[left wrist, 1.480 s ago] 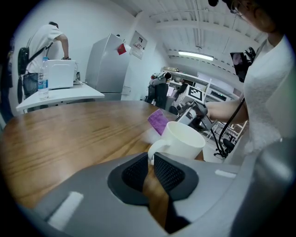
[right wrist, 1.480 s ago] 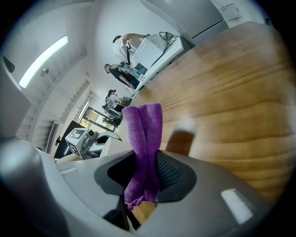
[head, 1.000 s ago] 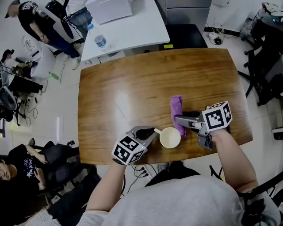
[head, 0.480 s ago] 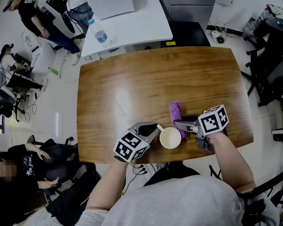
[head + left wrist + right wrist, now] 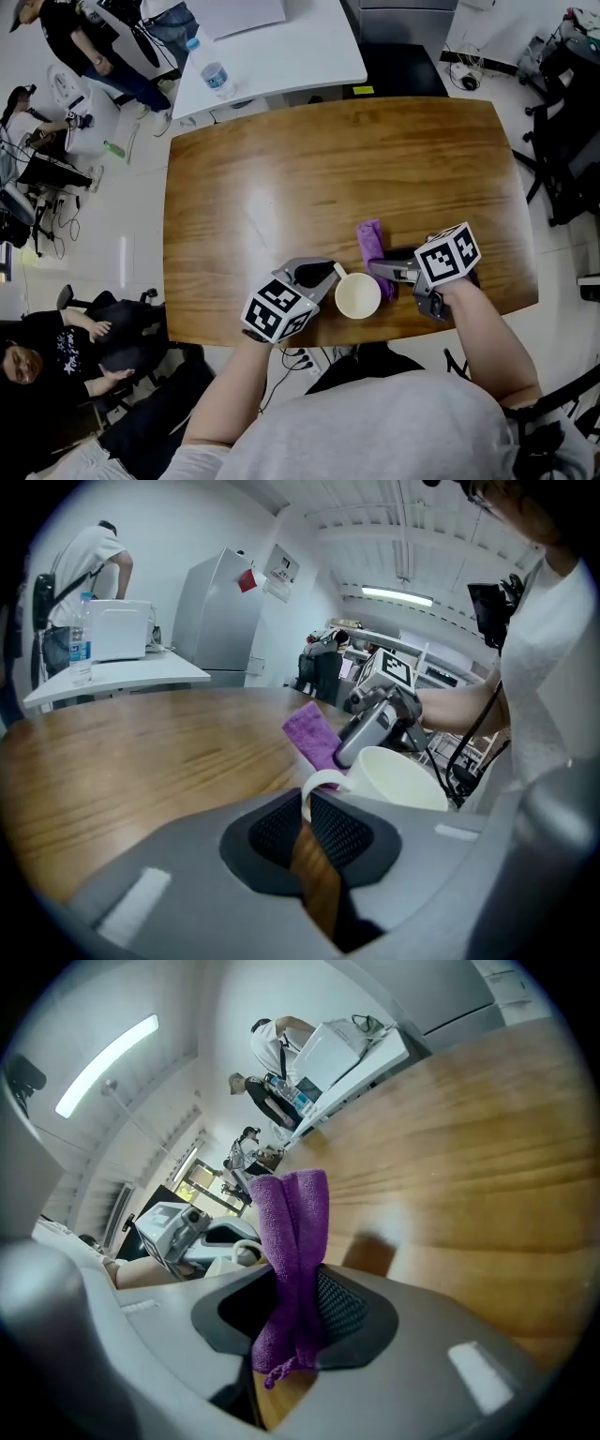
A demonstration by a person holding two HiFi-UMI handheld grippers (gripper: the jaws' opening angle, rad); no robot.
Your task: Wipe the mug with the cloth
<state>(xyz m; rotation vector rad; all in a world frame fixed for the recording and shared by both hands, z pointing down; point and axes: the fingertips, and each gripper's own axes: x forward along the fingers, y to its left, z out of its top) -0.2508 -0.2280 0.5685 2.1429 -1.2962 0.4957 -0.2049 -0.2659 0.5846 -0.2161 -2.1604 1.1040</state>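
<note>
1. Step in hand, as I judge it: bringing cloth to mug, just short of the first wipe.
2. My left tool is clenched on the handle of the mug. The mug stands upright, mouth up, close to the near edge of the bench.
3. My right tool is clenched on the purple cloth. The folded strip sticks out past the jaws, and its free end lies on the wood just beside the mug, on my right.
4. I cannot tell whether cloth and mug wall touch; the tool tip sits very near the rim.
5. Next move calls for swinging the loose end against the mug wall and rubbing it round, with the left tool bracing the handle so that the mug does not tip or slide off the near edge.
6. Nothing lies between cloth and mug, and the rest of the bench is bare wood.
7. Surroundings: a water bottle on a white bench beyond, people at the left, and office chairs at the right. All are well apart from the work.
</note>
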